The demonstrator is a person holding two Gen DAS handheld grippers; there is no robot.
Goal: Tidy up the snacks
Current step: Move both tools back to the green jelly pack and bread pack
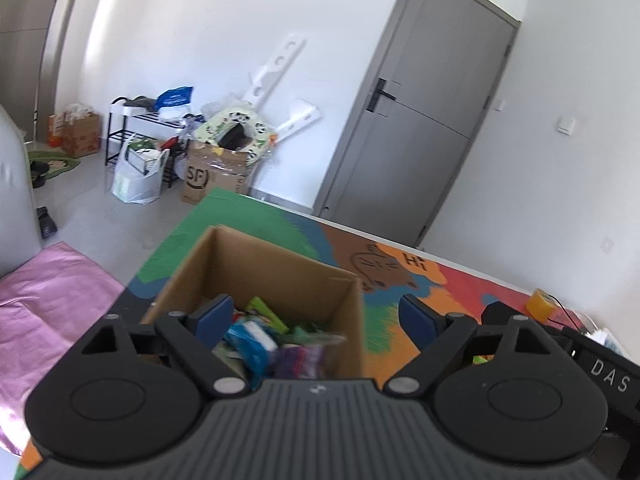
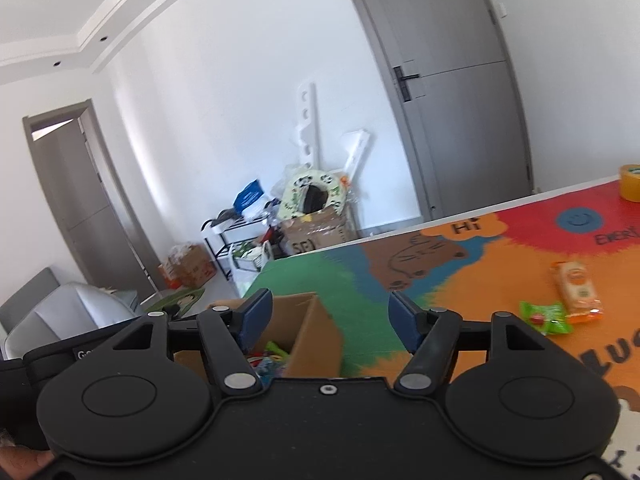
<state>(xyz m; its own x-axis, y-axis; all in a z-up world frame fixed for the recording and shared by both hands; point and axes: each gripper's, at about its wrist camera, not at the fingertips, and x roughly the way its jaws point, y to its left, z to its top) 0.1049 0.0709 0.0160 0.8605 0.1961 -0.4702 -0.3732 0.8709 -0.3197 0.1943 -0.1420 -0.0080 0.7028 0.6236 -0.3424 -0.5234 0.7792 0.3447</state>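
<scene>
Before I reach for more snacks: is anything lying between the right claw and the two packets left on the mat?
Nothing visible: only bare mat separates the right claw from the green packet and orange packet.

One cardboard box, two loose snack packets, one tape roll

Empty left claw above snack-filled cardboard box

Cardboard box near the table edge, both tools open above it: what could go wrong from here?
1. The cardboard box sits close to the table's near corner; a nudge from the left tool could push it toward the edge.
2. The orange packet and green packet lie far to the right of the box, so the right tool may drop them in transit.
</scene>
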